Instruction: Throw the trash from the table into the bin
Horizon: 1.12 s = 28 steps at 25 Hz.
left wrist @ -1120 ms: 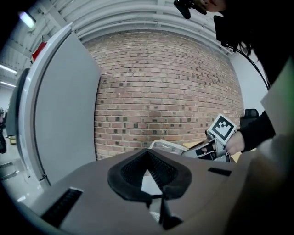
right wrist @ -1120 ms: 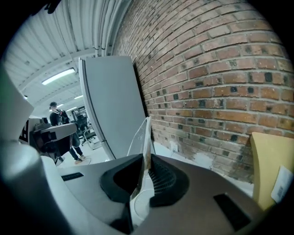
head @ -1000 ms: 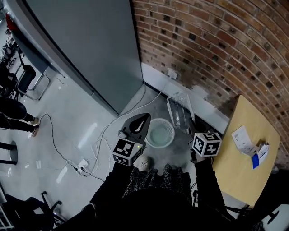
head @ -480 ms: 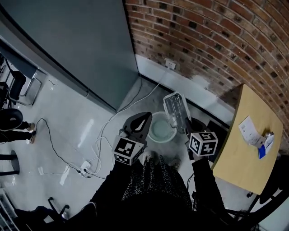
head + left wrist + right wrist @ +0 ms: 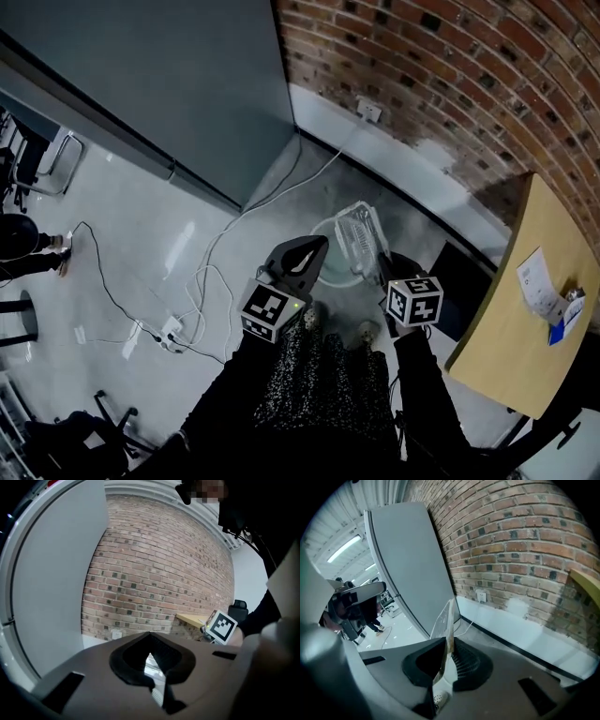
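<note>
Plastic container (image 5: pixel 360 236) in right claw (image 5: pixel 442 674)

Right gripper (image 5: pixel 444 644) clamps a clear plastic container (image 5: pixel 443 616) before brick wall (image 5: pixel 511 536)

Shows clear, glossy, crinkled plastic in the container (image 5: pixel 361 236), rough matt brick on the wall (image 5: pixel 450 66), smooth pale wood on the table (image 5: pixel 520 328), white paper (image 5: pixel 536 278) there, polished sheen across the grey floor (image 5: pixel 131 262).
</note>
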Tool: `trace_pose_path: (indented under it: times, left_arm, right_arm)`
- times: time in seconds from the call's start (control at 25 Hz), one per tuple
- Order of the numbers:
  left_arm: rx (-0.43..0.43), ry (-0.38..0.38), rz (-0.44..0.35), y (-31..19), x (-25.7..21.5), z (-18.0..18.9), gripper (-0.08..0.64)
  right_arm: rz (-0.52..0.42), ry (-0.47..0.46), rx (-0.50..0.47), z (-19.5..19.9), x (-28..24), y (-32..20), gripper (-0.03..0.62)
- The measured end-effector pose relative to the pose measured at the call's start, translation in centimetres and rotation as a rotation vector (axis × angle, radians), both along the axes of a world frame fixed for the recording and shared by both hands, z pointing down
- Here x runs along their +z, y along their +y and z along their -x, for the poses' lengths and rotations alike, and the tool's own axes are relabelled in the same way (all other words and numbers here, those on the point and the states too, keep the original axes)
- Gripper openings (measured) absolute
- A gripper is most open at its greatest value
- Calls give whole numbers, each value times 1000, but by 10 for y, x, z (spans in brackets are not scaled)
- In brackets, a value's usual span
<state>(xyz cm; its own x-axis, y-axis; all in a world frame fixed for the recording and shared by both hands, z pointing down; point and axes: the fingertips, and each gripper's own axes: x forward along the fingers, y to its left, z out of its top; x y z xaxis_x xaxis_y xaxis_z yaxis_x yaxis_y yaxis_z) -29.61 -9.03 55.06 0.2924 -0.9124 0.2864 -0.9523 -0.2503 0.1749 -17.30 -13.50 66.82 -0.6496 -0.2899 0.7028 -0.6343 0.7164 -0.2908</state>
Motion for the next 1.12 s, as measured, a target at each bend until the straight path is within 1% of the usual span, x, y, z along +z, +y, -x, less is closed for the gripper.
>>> trace_pose_path:
  times: [0.12,0.28,0.36,0.56,0.96,1.12]
  left_arm:
    - [-26,-8,43,0,29,3,6]
    - [-33,47,85,-2,66,-4,6]
    - [-37,61,106,-4,85,-8,6]
    - [-60,56,163,-9,129,-6,6]
    - [-29,35,214,-29,197,-1,6]
    - [-44,70,239,-28,221,-3,6]
  right_arm:
    - [26,7,7,3,28,2,40]
    - [39,26,-9,9,56,4,40]
    - [44,32,-10,12,70,4,40]
    - [66,59,3,14,107,6,40]
    - [112,88,31,12,168,-3,40]
    - [131,107,42,10,194,0,40]
